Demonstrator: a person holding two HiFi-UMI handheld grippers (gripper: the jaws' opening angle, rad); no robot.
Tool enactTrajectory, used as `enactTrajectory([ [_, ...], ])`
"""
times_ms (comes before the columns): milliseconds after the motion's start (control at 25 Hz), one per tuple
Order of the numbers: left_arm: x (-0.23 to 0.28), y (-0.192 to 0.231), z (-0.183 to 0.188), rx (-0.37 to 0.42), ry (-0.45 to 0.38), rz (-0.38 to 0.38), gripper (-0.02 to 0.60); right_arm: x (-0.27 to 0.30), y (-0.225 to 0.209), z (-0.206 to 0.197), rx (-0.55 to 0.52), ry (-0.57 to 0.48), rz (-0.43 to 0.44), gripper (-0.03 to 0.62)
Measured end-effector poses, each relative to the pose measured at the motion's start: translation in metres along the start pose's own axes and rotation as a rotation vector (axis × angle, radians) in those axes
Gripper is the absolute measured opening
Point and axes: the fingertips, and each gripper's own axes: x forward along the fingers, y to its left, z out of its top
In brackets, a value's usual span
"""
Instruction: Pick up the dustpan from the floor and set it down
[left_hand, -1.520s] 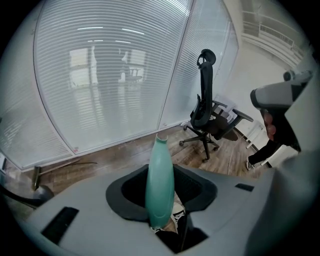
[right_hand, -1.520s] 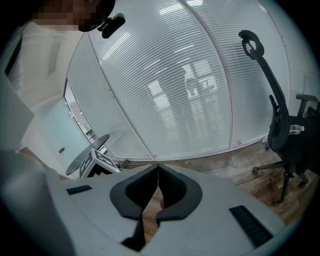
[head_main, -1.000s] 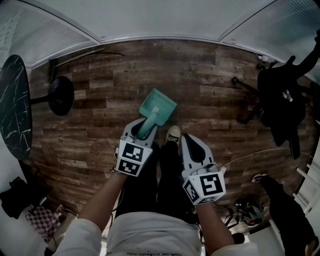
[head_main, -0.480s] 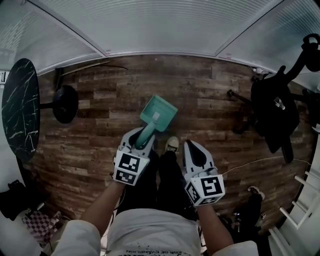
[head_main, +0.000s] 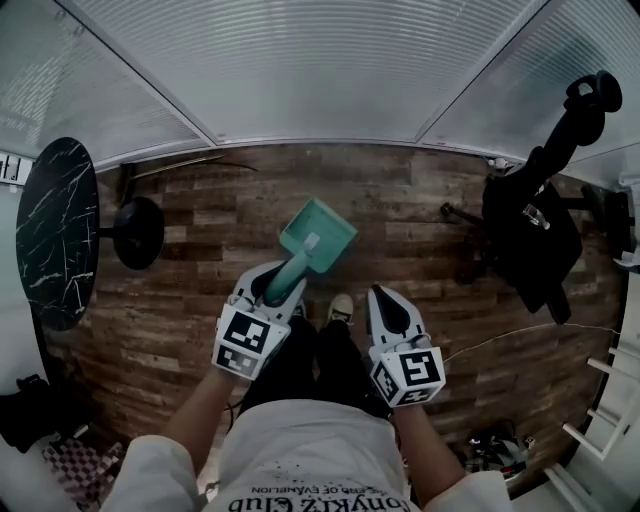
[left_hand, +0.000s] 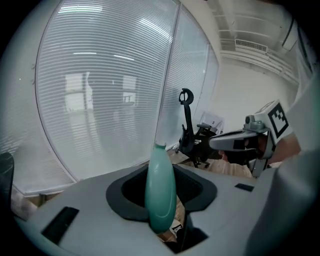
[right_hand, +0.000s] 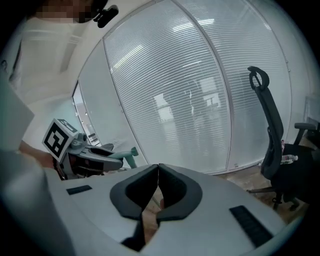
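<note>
Two grippers sit close in front of the person's body. The right gripper (right_hand: 157, 186) has its jaws pressed together on nothing and is idle beside the left. The left gripper (head_main: 272, 285) pinches the teal handle (left_hand: 160, 192) of the dustpan (head_main: 318, 238), its pads closed on the rounded grip near its end. The scoop reaches out ahead of the jaws, just past the person's shoe (head_main: 342, 308) and over the wooden floor (head_main: 420, 215), seemingly off it.

The dustpan looks like thin moulded plastic, so probably light and stiff. The smooth, tapering handle could swivel or slide in a two-pad pinch, so the thick part of the handle, as here, seems the best hold. The scoop's thin walls would be a poorer one.

Only the head view shows the scoop and where it hangs over the boards. The left gripper view shows just the handle, yet it makes the grip plain. Farther off, the right gripper view shows an office chair (right_hand: 272, 150) upright beside the blinded glass wall (right_hand: 200, 90).
</note>
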Motion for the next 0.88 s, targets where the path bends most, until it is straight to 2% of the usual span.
enactTrajectory([
  [280,-0.032,-0.007,0.03,0.003,-0.031,-0.008,0.149,-0.018,0.0,0.028,-0.046,-0.024,0.004,0.024],
  [880,-0.071,-0.032,0.023,-0.02,-0.034,-0.02,0.149,-0.027,0.023,0.065,-0.125,-0.069,0.065,0.025],
])
